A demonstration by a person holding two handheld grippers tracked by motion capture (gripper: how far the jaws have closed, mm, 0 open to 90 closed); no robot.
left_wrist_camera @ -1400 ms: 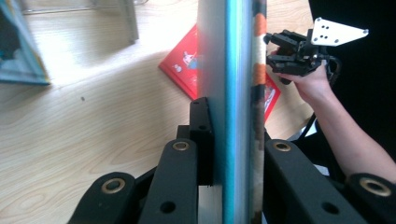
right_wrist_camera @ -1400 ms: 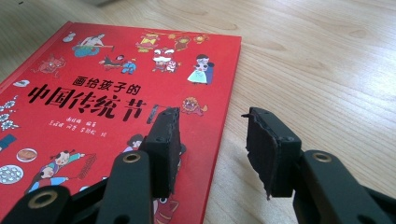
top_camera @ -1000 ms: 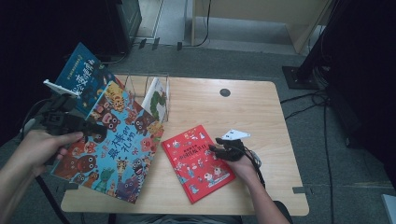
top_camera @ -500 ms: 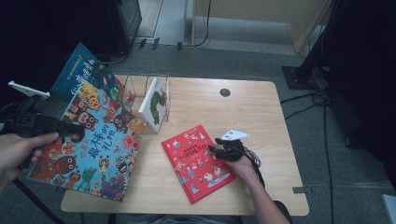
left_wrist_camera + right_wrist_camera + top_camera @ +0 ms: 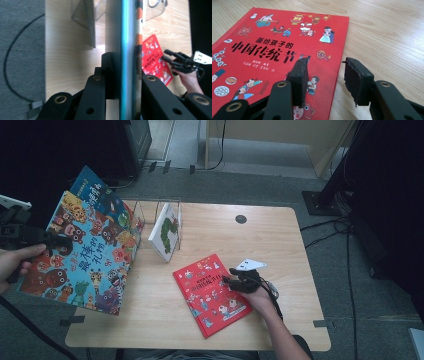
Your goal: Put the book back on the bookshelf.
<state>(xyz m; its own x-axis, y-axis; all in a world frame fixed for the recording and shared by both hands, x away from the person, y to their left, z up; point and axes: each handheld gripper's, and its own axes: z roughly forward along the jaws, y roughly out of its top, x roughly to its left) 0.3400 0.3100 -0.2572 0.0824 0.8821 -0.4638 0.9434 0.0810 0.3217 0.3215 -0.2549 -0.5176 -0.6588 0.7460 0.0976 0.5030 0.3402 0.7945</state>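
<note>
High view first, reading from the left: my left gripper (image 5: 37, 240) sits at about nine o'clock, off the counter's (image 5: 280, 240) left edge, and its jaws are clamped on the big animal picture book (image 5: 87, 255). That book is lifted and tilted, its lower corner hanging over the counter's near-left edge. Behind it, at roughly ten o'clock, a blue book (image 5: 92, 190) leans up; I cannot tell whether the two touch. In the left gripper view the book's teal edge (image 5: 125, 50) runs straight up between the jaws, pads pressed on both faces, so the grip looks firm.

Toward the middle, at about eleven o'clock, stands the clear wire book rack (image 5: 160, 215) with a white book (image 5: 165, 232) upright in one slot. The slot to its left looks free.

Further right, the red book (image 5: 212, 292) lies flat on the counter at around five o'clock. My right gripper (image 5: 235, 281) rests at its right edge, jaws parted; the right gripper view shows one pad (image 5: 299, 80) over the red cover and the other over bare wood, nothing pinched between them.

As I judge it, I am mid-carry with the animal picture book, bound for the rack. The next move calls for turning the book upright, lining its lower edge with the free slot left of the white book, and lowering it without knocking the rack or the blue book. The right gripper only needs to hold station beside the red book until then.
</note>
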